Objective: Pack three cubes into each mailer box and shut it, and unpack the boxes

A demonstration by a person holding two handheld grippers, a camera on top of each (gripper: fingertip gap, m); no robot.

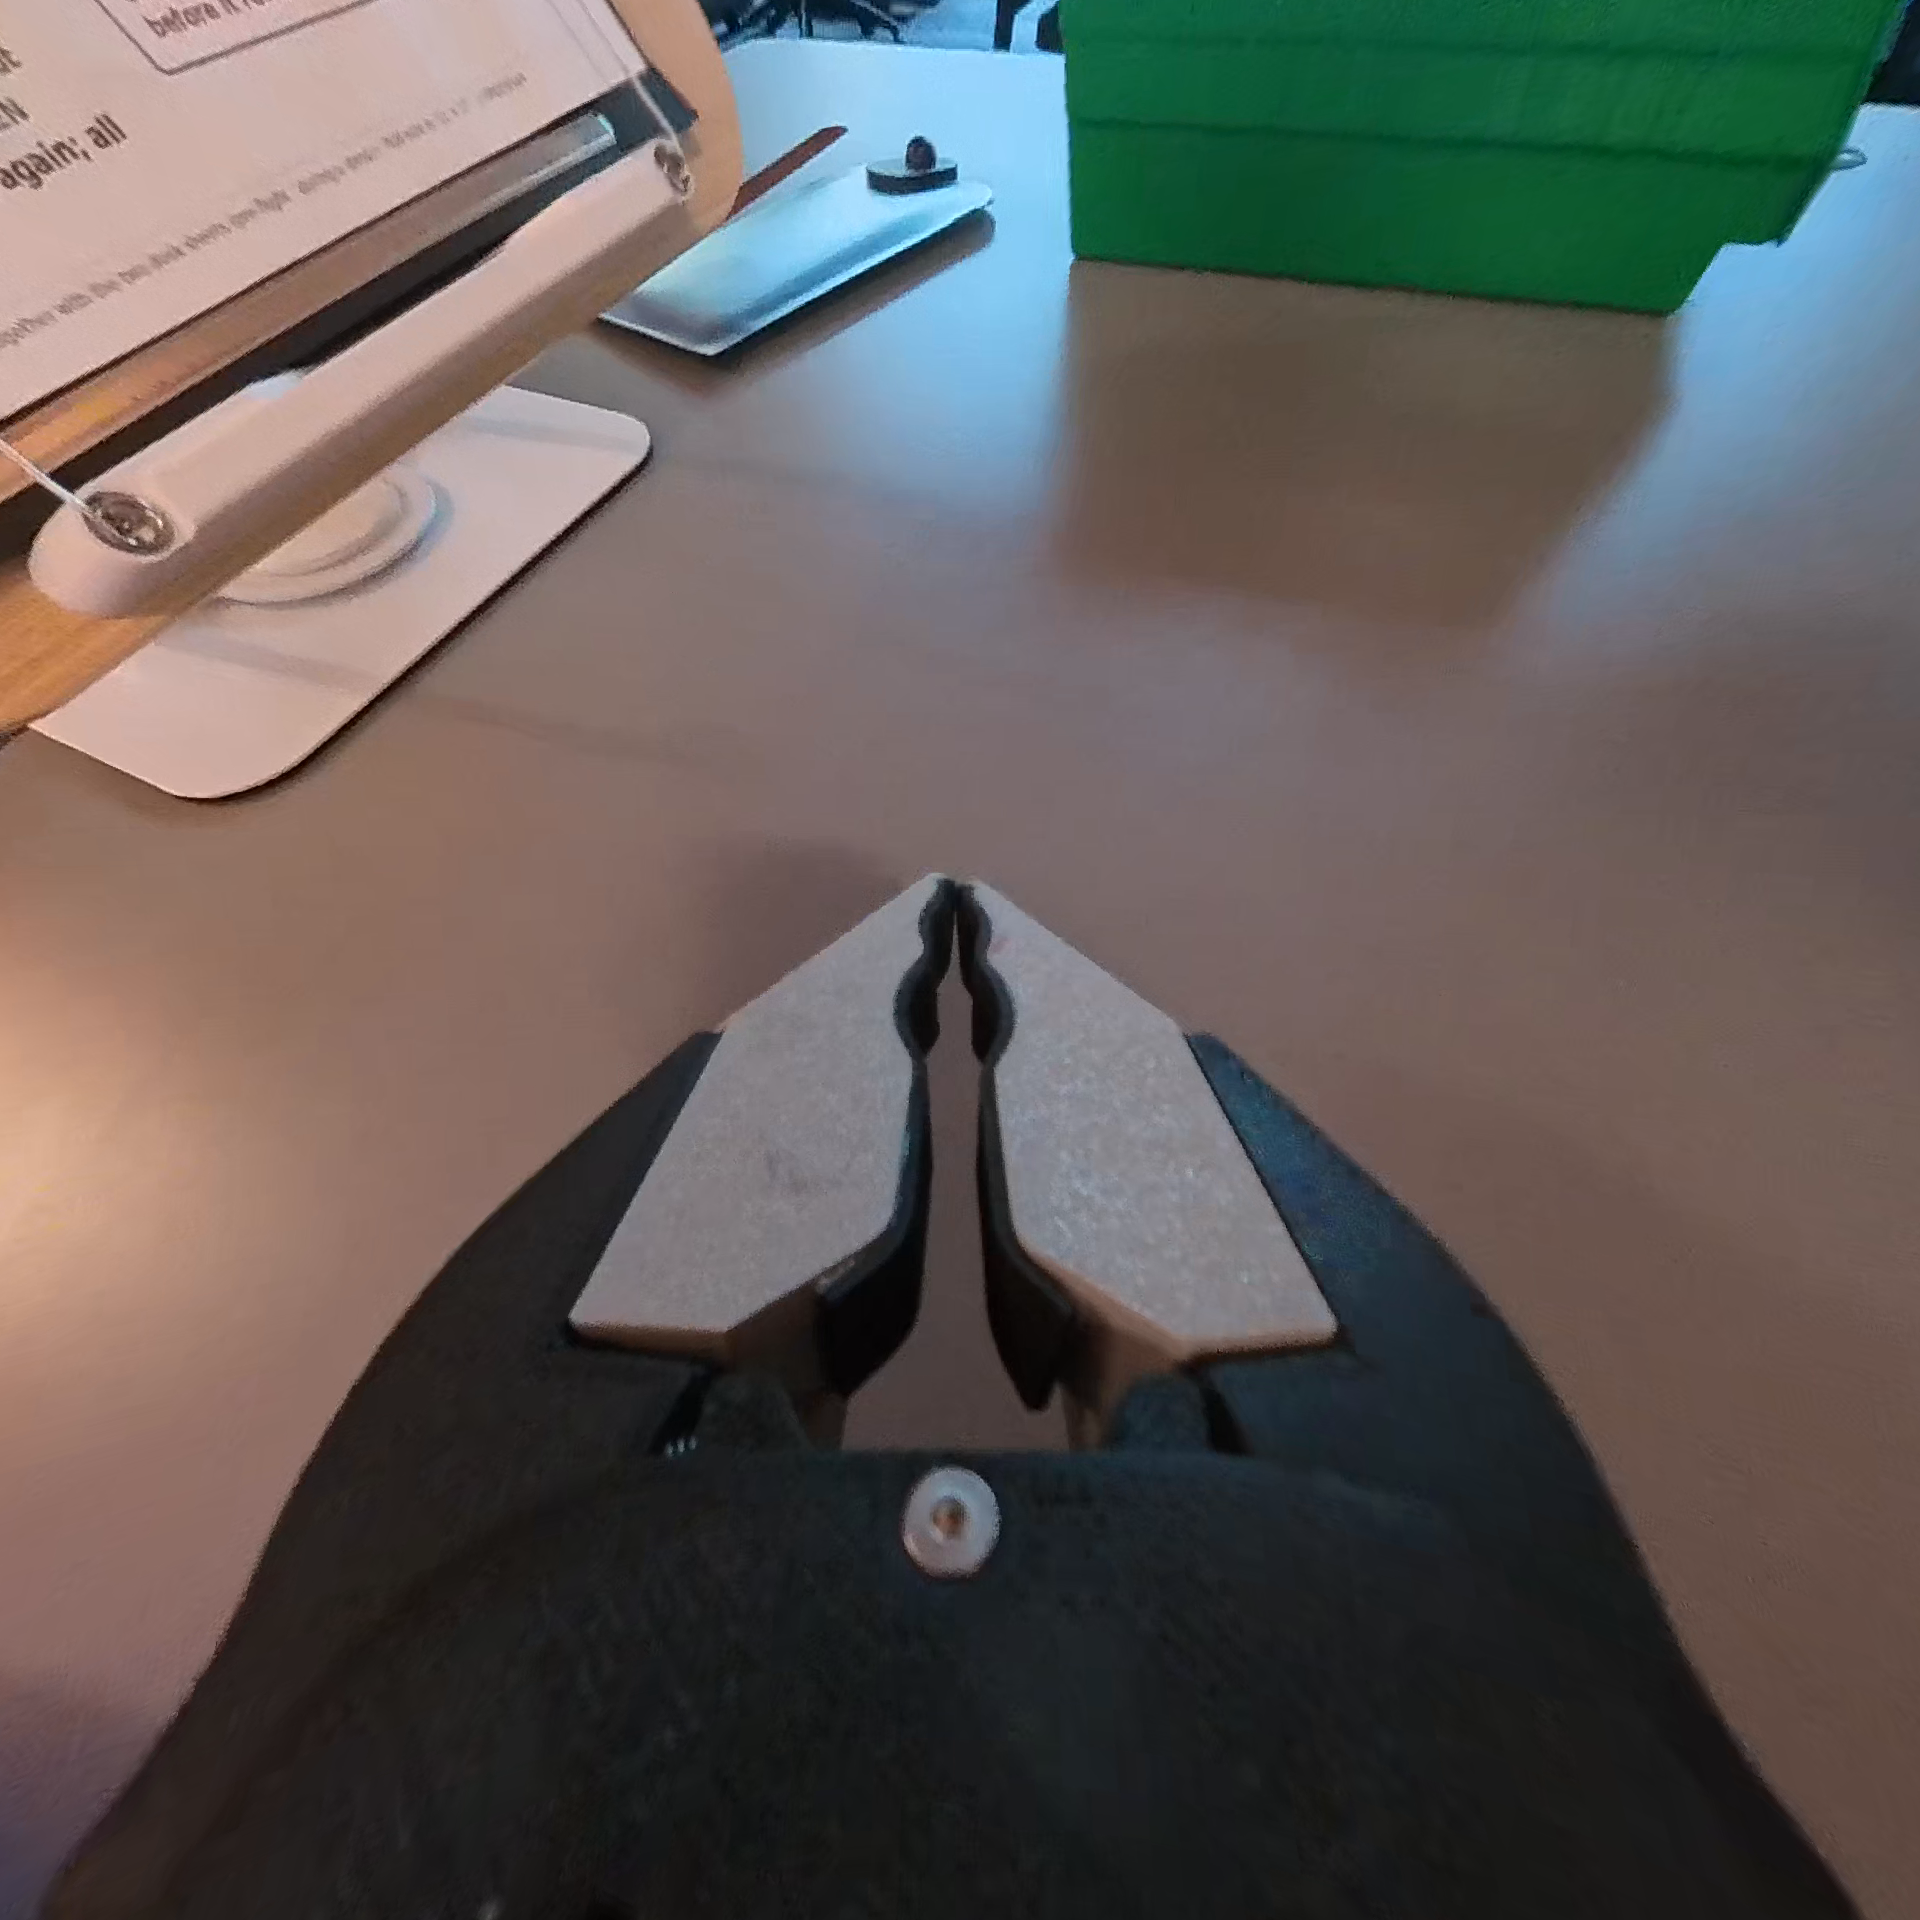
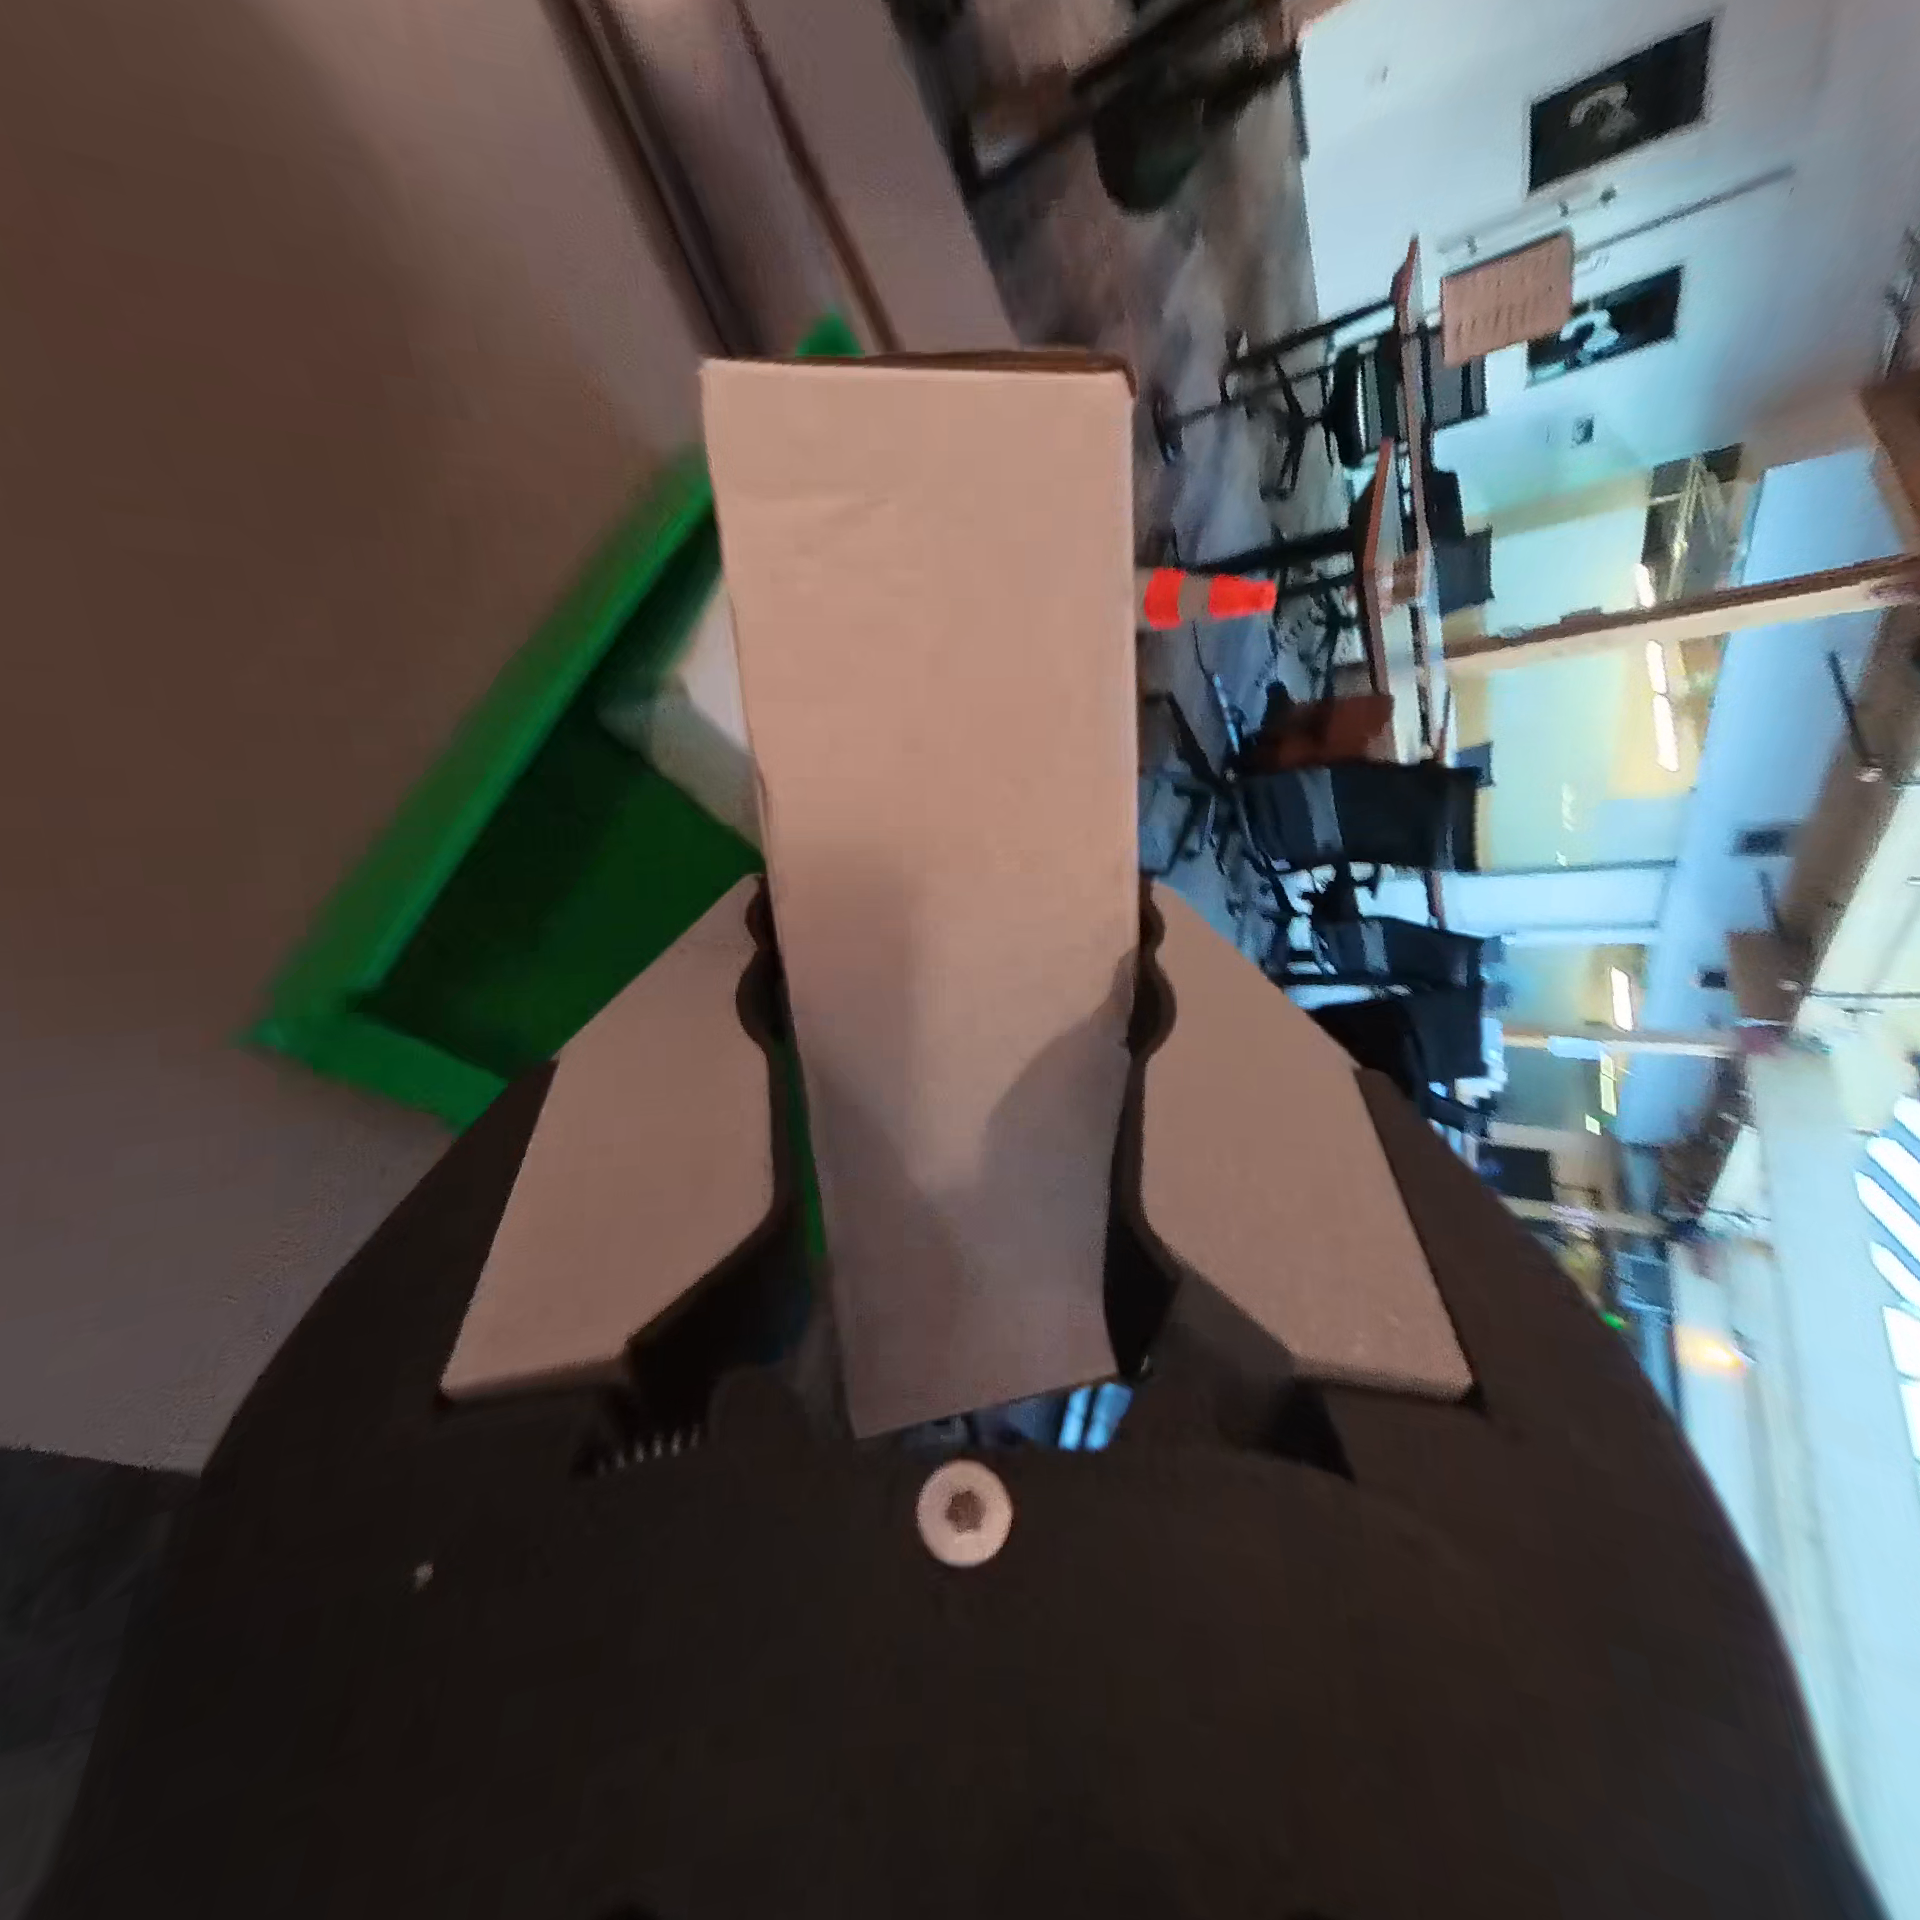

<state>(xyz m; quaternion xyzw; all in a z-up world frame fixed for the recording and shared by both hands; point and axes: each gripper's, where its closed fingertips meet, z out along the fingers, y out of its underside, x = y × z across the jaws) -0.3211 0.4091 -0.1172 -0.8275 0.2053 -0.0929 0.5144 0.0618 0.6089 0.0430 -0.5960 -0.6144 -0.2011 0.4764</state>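
One mailer box in the air, no cubes in sight: progress is hard to judge.

Starting at the left, the left gripper (image 1: 954, 891) is clenched on nothing, its tips meeting just above the bare brown table (image 1: 1143, 644); ahead of it to the left stands a tilted document stand (image 1: 312, 260) on a white base, and ahead to the right sits a green bin (image 1: 1455, 156), well apart from the fingers. The right gripper (image 2: 951, 935) is rolled sideways and grasps a closed-looking white mailer box (image 2: 925, 727) across its narrow sides, lifted clear of the table with the green bin behind it on the left. Whether this box is packed or emptied cannot be told; I judge it is mid-transfer, with further boxes probably left.
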